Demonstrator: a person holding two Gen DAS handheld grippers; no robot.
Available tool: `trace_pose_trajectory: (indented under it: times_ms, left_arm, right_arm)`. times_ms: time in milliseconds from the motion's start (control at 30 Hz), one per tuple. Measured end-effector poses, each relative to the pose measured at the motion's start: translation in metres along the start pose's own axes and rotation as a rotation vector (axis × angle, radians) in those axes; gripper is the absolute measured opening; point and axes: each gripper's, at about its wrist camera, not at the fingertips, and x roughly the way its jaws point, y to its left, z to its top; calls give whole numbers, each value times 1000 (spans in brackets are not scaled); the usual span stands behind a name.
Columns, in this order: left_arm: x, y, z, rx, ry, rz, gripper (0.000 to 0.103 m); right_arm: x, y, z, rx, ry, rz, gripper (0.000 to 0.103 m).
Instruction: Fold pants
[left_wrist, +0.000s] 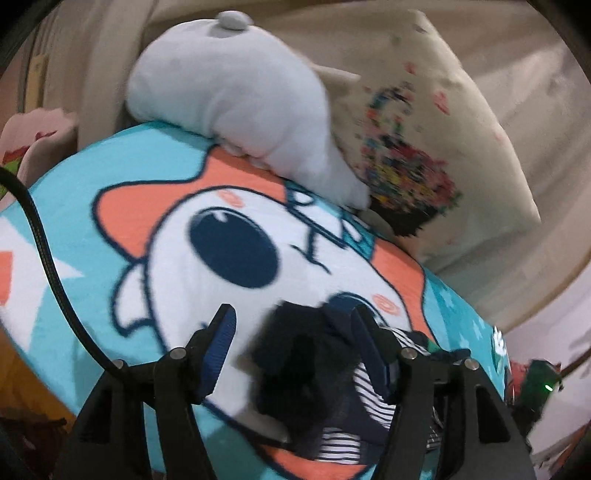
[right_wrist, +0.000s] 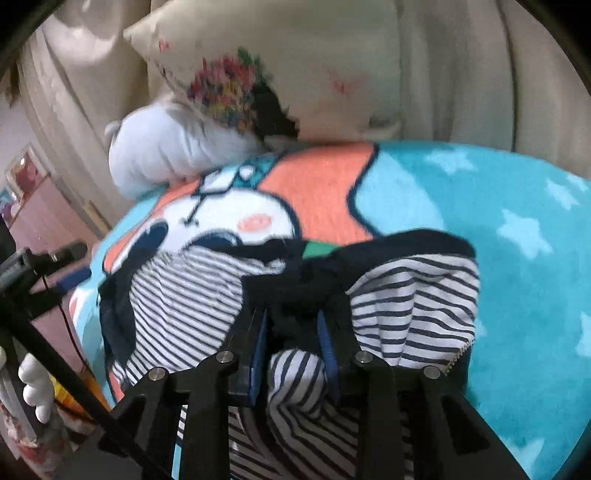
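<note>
- Two hand-held grippers worked over one garment: the pants, dark navy outside with a striped white lining, lay crumpled in the lower middle of the right wrist view, on a turquoise cartoon blanket.
- The right gripper sat in the lower centre of its frame with a dark bunched fold between its blue pads; the pads looked pressed on the cloth, though blur made the contact hard to confirm.
- The left gripper stood with its jaws spread at the bottom of the left wrist view. A dark lump of the pants lay between them, against the right pad and clear of the left, so nothing was clamped.
- The cloth looked light, soft and limp; it would likely sag, bunch and slip layer over layer. A hem, the waistband or a seam edge would probably give the surest hold, better than loose middle cloth.
- A zip edge showed at the lower right of the pile, a stiffer line that might resist a clean fold.
- Bare blanket lay at the right of the right wrist view, giving room to spread.
- A white plush toy and an embroidered cushion crowded the upper part of the left wrist view, limiting reach that way.
</note>
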Motion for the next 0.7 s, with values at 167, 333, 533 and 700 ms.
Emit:
trace_pose_trajectory:
  times_ms: [167,333,533,700]
  left_arm:
    - [21,18,7,-32,60,-49,67]
    - [48,16,5,-29,160,-110,67]
    - [38,26,7,-66,144,-138,68]
    - [23,43,9,-96,117,-137,68]
  right_arm:
    - [-32,42,2,-148,-76,49,51]
    - [-14,106,-9,-314,-25,185,65]
    - [34,160,-24,-440,37,190,65]
    - [61,169,-22,-420,55,141,17]
